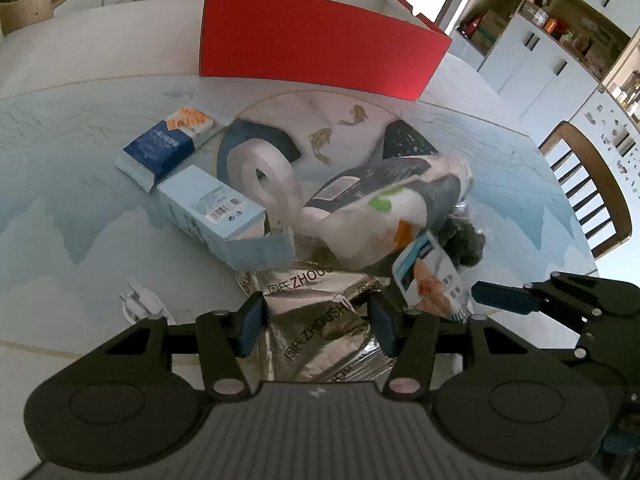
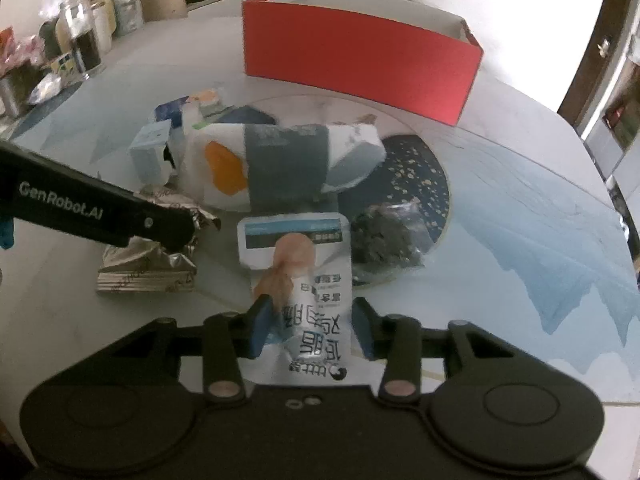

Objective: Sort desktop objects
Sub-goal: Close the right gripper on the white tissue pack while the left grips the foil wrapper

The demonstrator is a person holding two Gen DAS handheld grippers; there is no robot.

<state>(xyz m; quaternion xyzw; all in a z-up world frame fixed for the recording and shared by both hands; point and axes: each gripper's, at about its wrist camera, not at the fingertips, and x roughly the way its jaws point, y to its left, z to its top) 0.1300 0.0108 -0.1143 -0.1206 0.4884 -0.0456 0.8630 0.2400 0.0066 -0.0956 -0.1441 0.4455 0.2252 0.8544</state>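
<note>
A crumpled silver foil pouch (image 1: pixel 316 312) printed with "ZHOUSHI" lies at the near edge of the pile, and my left gripper (image 1: pixel 316 320) is shut on it, its blue pads pressed against both sides. A white pouch with a chicken picture (image 2: pixel 304 280) sits between the pads of my right gripper (image 2: pixel 310 324), creased where they pinch it. In the left wrist view that pouch (image 1: pixel 428 280) tilts up beside the right gripper's finger (image 1: pixel 504 296). The red open box (image 1: pixel 320 52) stands at the back of the table.
On the round fish-print mat (image 1: pixel 320 120) lie a tape roll (image 1: pixel 264 184), a light blue carton (image 1: pixel 216 208), a dark blue snack pack (image 1: pixel 160 148), a big white soft pack (image 1: pixel 380 208) and a dark bag (image 2: pixel 384 236). A white plug (image 1: pixel 144 300) lies near left. Jars (image 2: pixel 80 40) crowd the far left.
</note>
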